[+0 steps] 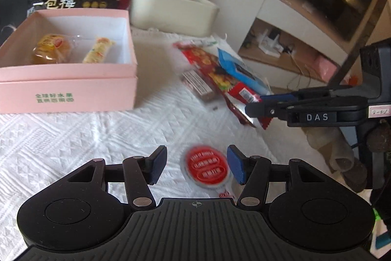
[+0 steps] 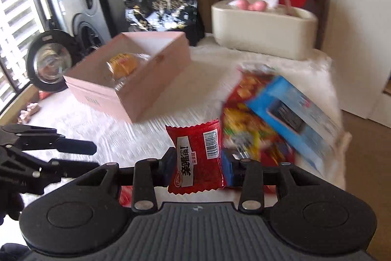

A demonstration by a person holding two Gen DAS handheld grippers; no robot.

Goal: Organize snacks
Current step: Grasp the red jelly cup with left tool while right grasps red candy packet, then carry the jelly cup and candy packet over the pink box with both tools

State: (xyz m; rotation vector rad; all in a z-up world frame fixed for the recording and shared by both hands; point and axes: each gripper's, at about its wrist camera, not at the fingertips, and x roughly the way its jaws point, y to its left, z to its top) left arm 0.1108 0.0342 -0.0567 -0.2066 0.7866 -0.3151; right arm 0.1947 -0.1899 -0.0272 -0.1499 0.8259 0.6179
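On the white quilted cloth (image 1: 73,133), I'm working two grippers. Right gripper (image 2: 198,164) is pinching a small red snack packet (image 2: 195,158) by its sides, pads pressing it, packet standing upright clear of the cloth — held that way so it drops flat into the pink box (image 2: 156,80). Box is sitting open, well to the left, already holding a yellow wrapped cake (image 2: 122,64) and, in the left view, a pale stick packet (image 1: 97,54). Left gripper (image 1: 196,166) is hanging with jaws apart, nothing between the pads, a round red-lidded cup (image 1: 206,169) lying on the cloth under the gap; probably the next pick, though blur makes that uncertain. Red bag (image 1: 215,72) and blue packet (image 1: 240,73) are waiting in a pile.
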